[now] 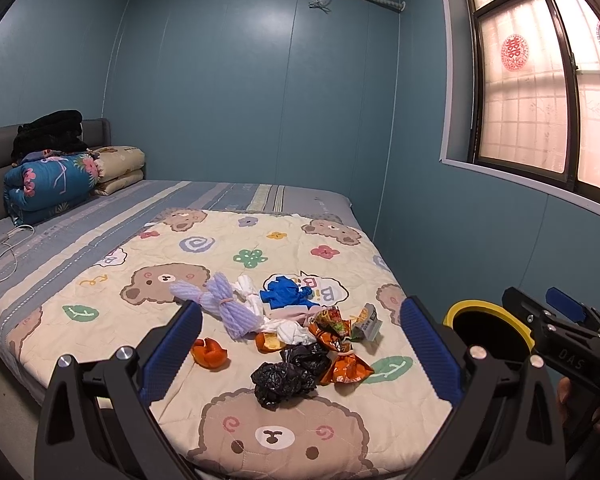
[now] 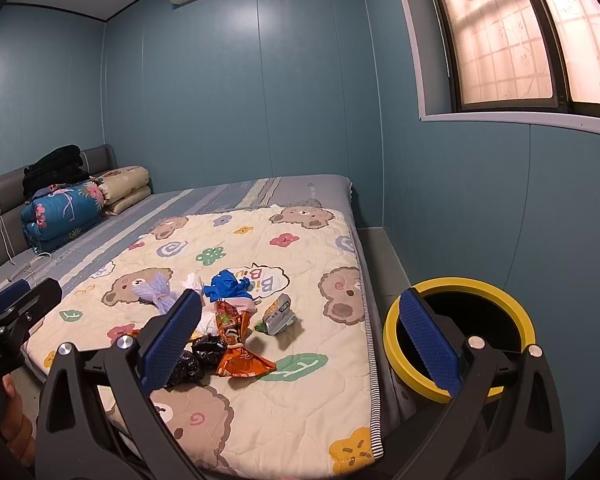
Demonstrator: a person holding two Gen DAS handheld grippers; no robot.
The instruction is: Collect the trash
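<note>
Crumpled wrappers and bags (image 1: 300, 344) lie heaped on the quilt (image 1: 260, 248).

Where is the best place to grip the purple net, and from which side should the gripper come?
Grip the purple net at its tied waist, where a band cinches it thin between two puffy ends. It lies flat on the quilt, clear on its left. Probably best to come from above with the open left gripper, jaws across the waist.

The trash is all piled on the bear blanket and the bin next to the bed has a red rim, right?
Not quite. The bin beside the bed has a yellow rim, not red; the right wrist view shows it clearly. The rest is right: the trash pile does lie on the bear blanket.
</note>
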